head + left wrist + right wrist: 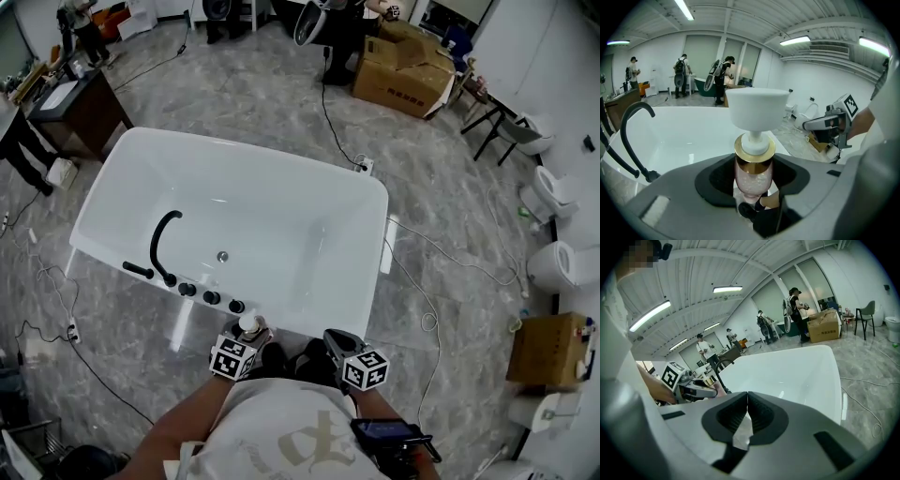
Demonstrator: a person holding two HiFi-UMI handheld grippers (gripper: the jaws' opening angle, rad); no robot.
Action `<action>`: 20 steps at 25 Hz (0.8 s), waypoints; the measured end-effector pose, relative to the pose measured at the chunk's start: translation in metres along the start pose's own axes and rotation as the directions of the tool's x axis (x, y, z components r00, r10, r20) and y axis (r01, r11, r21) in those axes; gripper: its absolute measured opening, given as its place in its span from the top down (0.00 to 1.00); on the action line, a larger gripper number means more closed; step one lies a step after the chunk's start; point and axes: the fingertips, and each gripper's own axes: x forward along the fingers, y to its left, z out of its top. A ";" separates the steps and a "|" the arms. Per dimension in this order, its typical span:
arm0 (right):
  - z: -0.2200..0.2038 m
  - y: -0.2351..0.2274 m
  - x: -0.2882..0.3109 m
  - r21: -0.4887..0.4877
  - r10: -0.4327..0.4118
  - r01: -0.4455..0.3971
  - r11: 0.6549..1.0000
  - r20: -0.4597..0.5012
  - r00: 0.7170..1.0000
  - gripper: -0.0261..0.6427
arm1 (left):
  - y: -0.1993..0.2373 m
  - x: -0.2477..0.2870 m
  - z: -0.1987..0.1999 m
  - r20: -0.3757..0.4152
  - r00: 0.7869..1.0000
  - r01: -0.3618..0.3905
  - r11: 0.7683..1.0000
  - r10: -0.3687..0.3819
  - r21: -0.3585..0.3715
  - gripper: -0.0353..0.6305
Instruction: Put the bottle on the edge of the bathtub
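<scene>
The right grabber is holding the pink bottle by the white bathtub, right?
No, the left gripper holds the pink bottle by the white bathtub. The left gripper view shows it clamped between those jaws; the right gripper is shut and empty.

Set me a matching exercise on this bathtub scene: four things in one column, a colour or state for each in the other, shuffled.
Things:
1. bottle
2. right tool
3. faucet
4. bathtub

Colour or state:
A. black
B. shut, holding nothing
C. white
D. pink body, gold collar

Pairs: 1-D, 2-B, 3-A, 4-C
</scene>
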 end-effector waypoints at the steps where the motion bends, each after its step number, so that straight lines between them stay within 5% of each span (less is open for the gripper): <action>1: 0.001 -0.001 0.002 -0.002 0.004 -0.004 1.000 -0.003 1.000 0.95 | 0.001 0.003 0.000 -0.003 1.000 -0.001 1.000 0.001 0.001 0.62; 20: -0.003 -0.023 0.028 0.005 0.074 -0.074 0.997 -0.084 0.994 0.95 | 0.016 0.065 -0.002 -0.053 0.996 -0.068 0.998 0.069 0.011 0.62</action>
